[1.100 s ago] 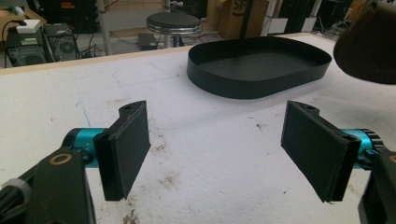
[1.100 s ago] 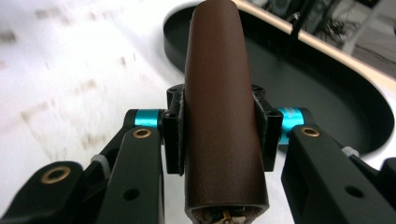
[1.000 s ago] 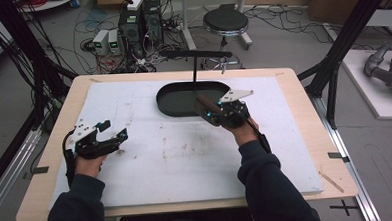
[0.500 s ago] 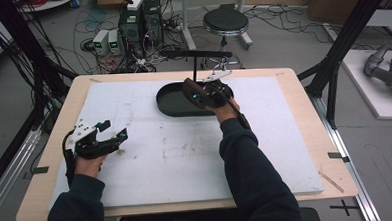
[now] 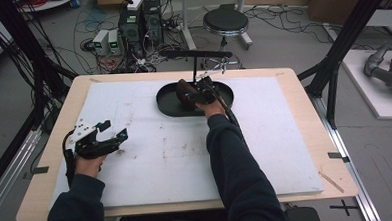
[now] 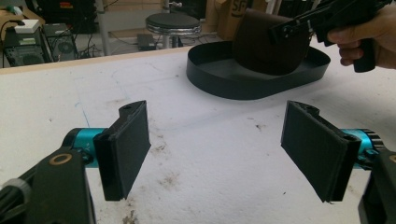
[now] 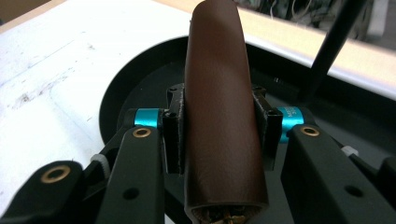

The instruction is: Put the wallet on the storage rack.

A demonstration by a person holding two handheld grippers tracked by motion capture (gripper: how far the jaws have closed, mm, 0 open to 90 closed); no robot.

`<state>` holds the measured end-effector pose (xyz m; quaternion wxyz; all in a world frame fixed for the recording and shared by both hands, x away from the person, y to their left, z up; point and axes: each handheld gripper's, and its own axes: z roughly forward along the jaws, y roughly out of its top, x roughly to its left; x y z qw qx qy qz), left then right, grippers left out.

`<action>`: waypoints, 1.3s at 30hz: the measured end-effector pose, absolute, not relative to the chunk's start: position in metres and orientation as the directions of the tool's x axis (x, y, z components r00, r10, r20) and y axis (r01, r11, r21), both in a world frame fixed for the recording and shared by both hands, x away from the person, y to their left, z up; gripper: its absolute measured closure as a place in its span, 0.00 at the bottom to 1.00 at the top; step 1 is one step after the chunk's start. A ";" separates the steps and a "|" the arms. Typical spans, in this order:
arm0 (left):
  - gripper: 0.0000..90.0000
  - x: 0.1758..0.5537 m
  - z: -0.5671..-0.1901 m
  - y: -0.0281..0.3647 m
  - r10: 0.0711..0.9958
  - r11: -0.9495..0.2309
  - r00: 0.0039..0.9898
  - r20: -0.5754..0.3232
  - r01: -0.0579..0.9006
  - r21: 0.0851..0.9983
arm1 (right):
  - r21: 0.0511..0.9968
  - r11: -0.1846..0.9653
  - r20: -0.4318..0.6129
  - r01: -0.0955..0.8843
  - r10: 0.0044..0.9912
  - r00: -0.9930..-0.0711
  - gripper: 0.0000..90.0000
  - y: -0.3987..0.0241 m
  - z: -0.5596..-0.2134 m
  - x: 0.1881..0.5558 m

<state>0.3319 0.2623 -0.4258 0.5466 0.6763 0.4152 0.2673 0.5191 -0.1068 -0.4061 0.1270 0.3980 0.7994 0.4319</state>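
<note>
High view: fixed overhead, person's side, facing forward and down, whole counter (image 5: pixel 286 151) in frame. Left gripper view: low over the counter, looks across at the black tray (image 6: pixel 243 81) from a distance. Right gripper view: right at the tray (image 7: pixel 126 88), very close. All three share the tray (image 5: pixel 166 104) and the white counter top.

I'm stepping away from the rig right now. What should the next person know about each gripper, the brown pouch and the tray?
Right gripper: shut on the brown leather pouch, holding it over the black oval tray at the table's far side.
Left gripper: open, holding nothing, low over the white mat at the near left.
Done: pouch gripped and brought to the tray.
Left: probably lower it into the tray and release; whether it already touches the tray floor is unclear.
</note>
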 end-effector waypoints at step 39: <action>0.23 0.331 -0.425 0.258 0.845 -0.037 0.522 -0.115 0.272 0.962 | 0.839 0.393 -0.108 0.377 0.798 -0.592 0.22 -0.257 -0.358 0.414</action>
